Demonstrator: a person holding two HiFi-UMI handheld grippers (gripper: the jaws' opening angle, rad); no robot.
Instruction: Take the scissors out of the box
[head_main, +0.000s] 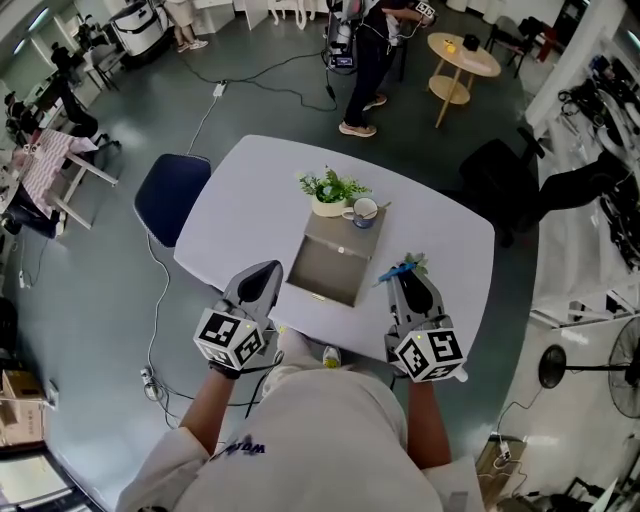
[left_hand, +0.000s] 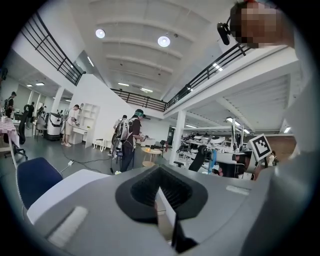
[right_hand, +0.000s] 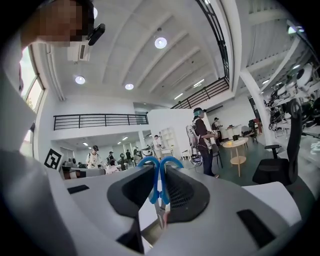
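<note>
A pair of blue-handled scissors (right_hand: 159, 176) stands upright between the jaws of my right gripper (right_hand: 160, 189), which is shut on it, handle loops uppermost. In the head view the scissors (head_main: 398, 270) stick out at the tip of the right gripper (head_main: 410, 276), raised above the table just right of the open grey-brown box (head_main: 312, 270). My left gripper (head_main: 263, 284) hovers at the box's left front corner. In the left gripper view its jaws (left_hand: 161, 194) are shut with nothing between them.
On the white table (head_main: 440, 240), a potted plant (head_main: 330, 192) and a cup (head_main: 365, 212) stand behind the box. A blue chair (head_main: 170, 195) is at the table's left, a black chair (head_main: 500, 175) at its right. A person (head_main: 368, 60) and a round wooden table (head_main: 462, 58) are further back.
</note>
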